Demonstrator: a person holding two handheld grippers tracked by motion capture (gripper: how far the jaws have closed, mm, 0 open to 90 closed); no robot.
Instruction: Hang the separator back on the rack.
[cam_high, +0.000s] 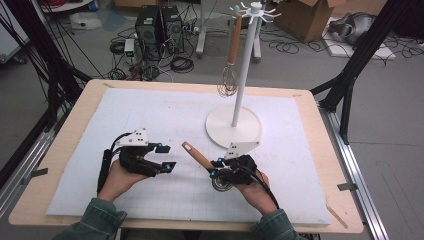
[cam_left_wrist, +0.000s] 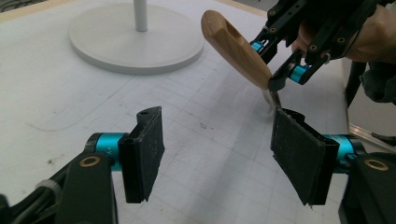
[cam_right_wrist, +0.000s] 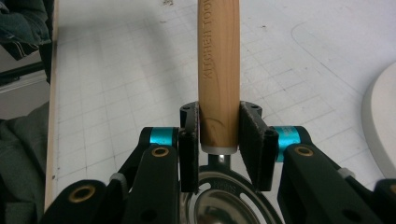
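The right gripper (cam_right_wrist: 219, 144) is clamping a pale wooden-handled metal kitchen tool (cam_right_wrist: 218, 70), near the white round-based rack stand (cam_high: 233, 125); the left gripper (cam_left_wrist: 217, 156) is standing half-open, empty.

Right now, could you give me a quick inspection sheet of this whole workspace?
Surface: white gridded mat on a wooden table.
Job's things: wooden-handled utensil held low over the mat; white hanging stand with a whisk on a hook.
Clutter: nothing seen on the mat.
Grippers: right gripper clamps the handle near its metal end; left gripper open, nothing between its pads.
Cables: a black cable trails from the left gripper; loose coils on the floor.
Surroundings: computer towers, cardboard box.
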